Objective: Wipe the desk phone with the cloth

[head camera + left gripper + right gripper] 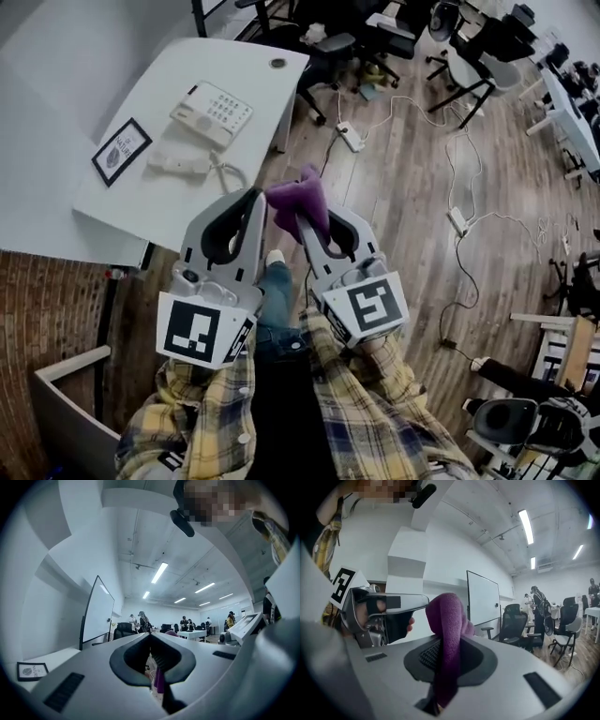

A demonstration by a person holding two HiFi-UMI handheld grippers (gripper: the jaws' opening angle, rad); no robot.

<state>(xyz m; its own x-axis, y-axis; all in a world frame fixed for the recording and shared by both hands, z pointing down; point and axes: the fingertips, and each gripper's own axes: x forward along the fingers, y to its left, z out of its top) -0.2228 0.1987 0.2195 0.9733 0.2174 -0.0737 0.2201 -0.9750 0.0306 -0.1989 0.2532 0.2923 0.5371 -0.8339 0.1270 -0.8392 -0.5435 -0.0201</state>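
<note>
The white desk phone (212,113) sits on a white desk (141,211), its handset (178,166) lying off the cradle beside it on a coiled cord. Both grippers hang over the wooden floor just off the desk's near right edge, apart from the phone. My right gripper (302,223) is shut on a purple cloth (298,199), which bunches up above the jaws (446,620). My left gripper (255,194) is close beside it, shut with nothing in it (150,635). Through its gap I see a strip of the purple cloth (160,681).
A framed card (122,150) lies on the desk's left part, and a small dark disc (277,64) at its far corner. Office chairs (375,42), cables and power strips (350,137) cover the floor beyond. A brick wall (56,300) runs at the lower left.
</note>
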